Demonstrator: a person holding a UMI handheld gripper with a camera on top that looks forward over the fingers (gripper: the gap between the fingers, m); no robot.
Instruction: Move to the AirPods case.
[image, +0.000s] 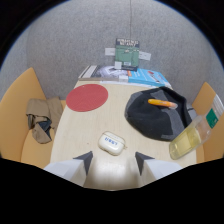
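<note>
My tool (114, 161) is spread wide, holding nothing. The white AirPods case (111, 142) lies on the desk (80, 130) just ahead of its fingers, bare desk around it, near the front edge.

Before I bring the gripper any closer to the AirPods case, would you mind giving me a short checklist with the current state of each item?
1. AirPods case in view, lying on the table: ok.
2. Case just ahead of the gripper, roughly centred on the gap: ok.
3. Fingers open wide enough: ok.
4. Path to the case free: ok.
5. Bottle and black cloth apart from the case: ok.
6. Case lid closed: cannot tell.
</note>
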